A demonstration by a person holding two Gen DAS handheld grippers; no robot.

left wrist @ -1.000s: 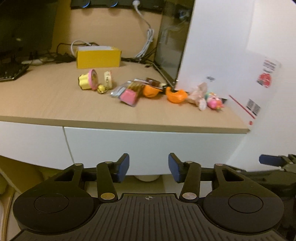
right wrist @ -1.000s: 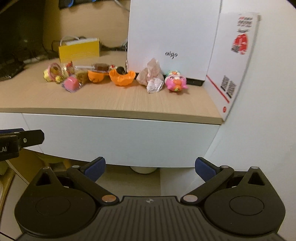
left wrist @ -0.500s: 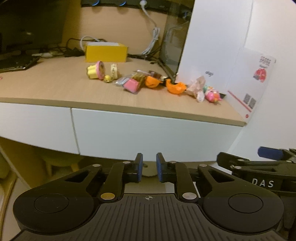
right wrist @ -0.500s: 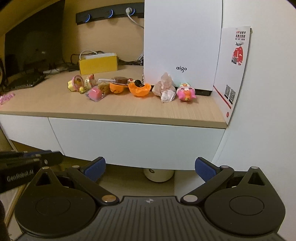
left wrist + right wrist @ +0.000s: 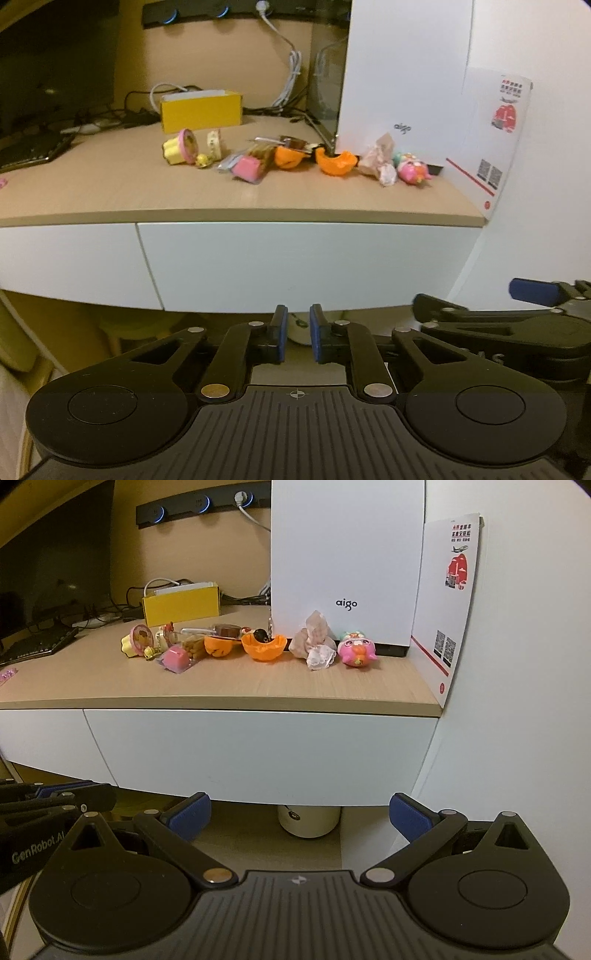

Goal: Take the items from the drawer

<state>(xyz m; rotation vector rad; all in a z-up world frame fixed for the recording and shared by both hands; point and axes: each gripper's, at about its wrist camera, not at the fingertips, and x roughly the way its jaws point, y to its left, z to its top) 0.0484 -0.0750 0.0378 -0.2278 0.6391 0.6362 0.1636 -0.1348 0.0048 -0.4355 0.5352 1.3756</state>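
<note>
The white drawer front (image 5: pixel 303 262) (image 5: pixel 258 753) under the wooden desktop is closed. On the desktop lies a row of small items: a yellow cup toy (image 5: pixel 179 149) (image 5: pixel 138 644), a pink packet (image 5: pixel 245 168) (image 5: pixel 176 659), an orange shell half (image 5: pixel 336 162) (image 5: pixel 264 648), a crumpled wrapper (image 5: pixel 380 162) (image 5: pixel 314 644) and a pink round toy (image 5: pixel 413 171) (image 5: pixel 356 651). My left gripper (image 5: pixel 297 334) hangs below and in front of the drawer, shut with only a thin gap and nothing in it. My right gripper (image 5: pixel 299 812) is at the same height, open and empty.
A white computer case (image 5: pixel 345 561) and a leaflet (image 5: pixel 452 602) stand at the back right against a white wall. A yellow box (image 5: pixel 201 109) and cables lie at the back, a dark monitor at the left. A cream pot (image 5: pixel 308 821) stands on the floor under the desk.
The left gripper's fingers have closed from wide apart to nearly touching. Both grippers have drawn back from the desk, so the drawer front now fills the middle of both views.
</note>
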